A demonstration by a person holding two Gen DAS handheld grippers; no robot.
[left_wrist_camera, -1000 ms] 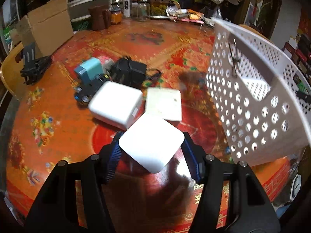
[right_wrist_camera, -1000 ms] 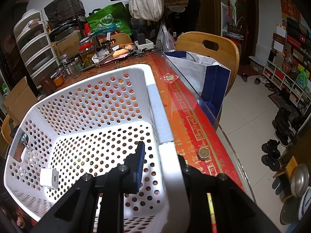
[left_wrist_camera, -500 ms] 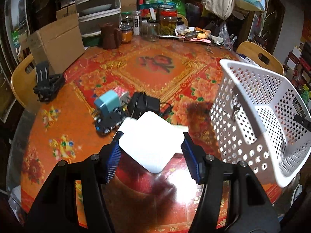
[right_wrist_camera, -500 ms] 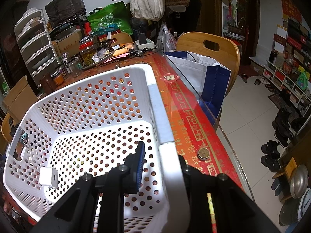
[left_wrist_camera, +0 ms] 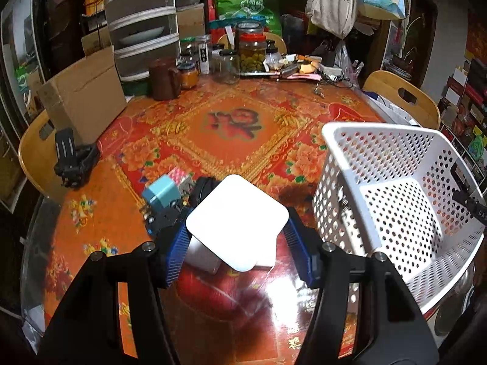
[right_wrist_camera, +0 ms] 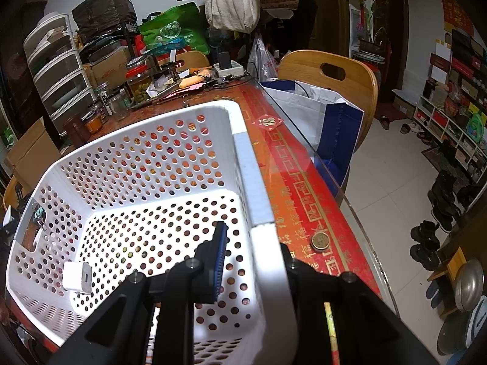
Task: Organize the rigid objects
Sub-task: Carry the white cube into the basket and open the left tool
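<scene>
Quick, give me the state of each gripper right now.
Left gripper: shut on the white square box, held above the table.
Right gripper: shut on the white basket rim.

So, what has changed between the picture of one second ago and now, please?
The left gripper, shut on the white square box, has risen from the table and carried it higher, above the other white boxes. The right gripper stays clamped on the white basket rim, and the small white charger inside has not moved.
</scene>
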